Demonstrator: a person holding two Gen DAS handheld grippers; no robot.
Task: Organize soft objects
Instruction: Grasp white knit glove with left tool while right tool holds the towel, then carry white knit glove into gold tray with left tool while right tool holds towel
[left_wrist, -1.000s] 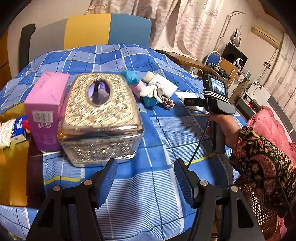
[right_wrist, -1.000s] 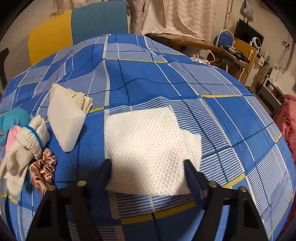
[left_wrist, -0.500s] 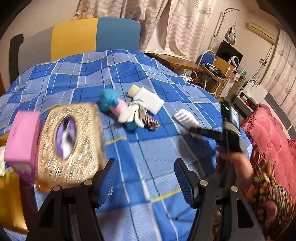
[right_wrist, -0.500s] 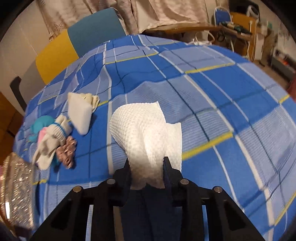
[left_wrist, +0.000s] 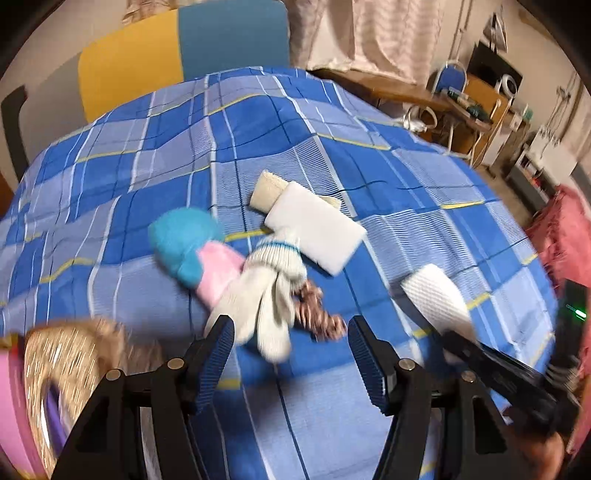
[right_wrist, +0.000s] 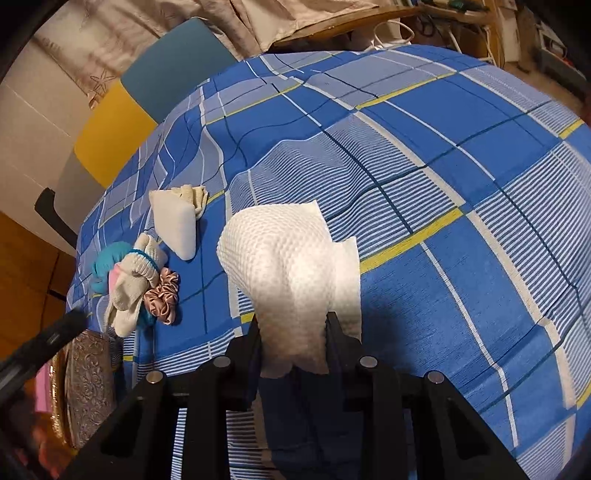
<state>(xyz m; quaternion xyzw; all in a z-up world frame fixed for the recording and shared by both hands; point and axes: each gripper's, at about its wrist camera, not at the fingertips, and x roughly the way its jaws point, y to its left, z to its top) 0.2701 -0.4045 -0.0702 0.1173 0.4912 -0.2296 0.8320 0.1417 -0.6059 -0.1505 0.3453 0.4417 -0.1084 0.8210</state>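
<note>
My right gripper (right_wrist: 293, 325) is shut on a white waffle cloth (right_wrist: 284, 266) and holds it lifted above the blue checked tablecloth (right_wrist: 443, 177); the cloth also shows in the left wrist view (left_wrist: 436, 299). My left gripper (left_wrist: 290, 343) is open and empty, just in front of a pile: a cream knit glove (left_wrist: 266, 291), a brown scrunchie (left_wrist: 317, 314), a blue and pink plush (left_wrist: 192, 254), a white sponge block (left_wrist: 314, 232) and a beige folded cloth (left_wrist: 267, 190). The same pile lies to the left in the right wrist view (right_wrist: 147, 280).
A gold ornate tissue box (left_wrist: 66, 365) and a pink box (left_wrist: 14, 413) stand at the left near edge. A yellow and blue chair (left_wrist: 184, 51) is behind the table. A wooden desk (left_wrist: 406, 92) stands at the back right.
My right gripper closed on the white cloth and lifted it off the table. My left gripper swung right from the tissue box toward the pile of soft things.
</note>
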